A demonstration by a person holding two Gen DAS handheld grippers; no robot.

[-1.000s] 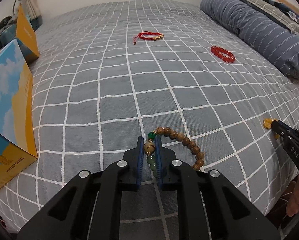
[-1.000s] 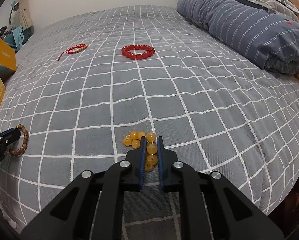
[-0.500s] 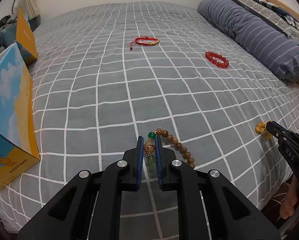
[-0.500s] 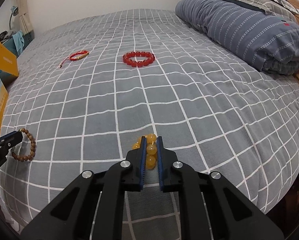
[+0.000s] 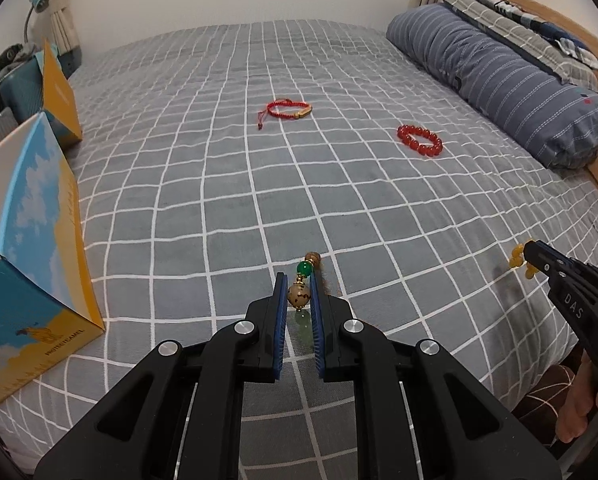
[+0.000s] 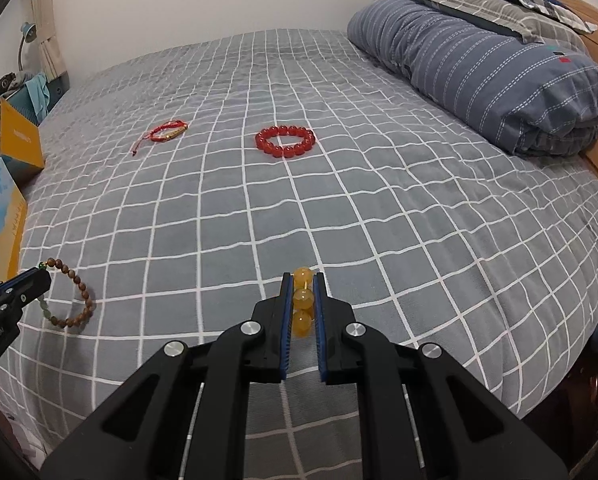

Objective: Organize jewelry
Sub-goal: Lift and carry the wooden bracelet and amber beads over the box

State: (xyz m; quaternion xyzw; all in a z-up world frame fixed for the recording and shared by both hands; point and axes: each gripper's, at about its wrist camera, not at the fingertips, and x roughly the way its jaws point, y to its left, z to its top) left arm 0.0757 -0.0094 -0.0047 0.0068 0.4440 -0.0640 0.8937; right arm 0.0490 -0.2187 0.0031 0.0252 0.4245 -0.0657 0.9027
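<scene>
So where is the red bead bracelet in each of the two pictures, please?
Left wrist view: the red bead bracelet lies upper right, near the rolled striped quilt.
Right wrist view: it lies upper centre.
Shared landmark: the red cord bracelet lies to its left in both views.

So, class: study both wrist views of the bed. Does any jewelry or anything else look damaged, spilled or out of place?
Nothing stands out. The left claw grips the wooden bead bracelet and the right claw the yellow bead bracelet, both intact. The red bead bracelet and red cord bracelet lie flat on the checked bedspread.
</scene>
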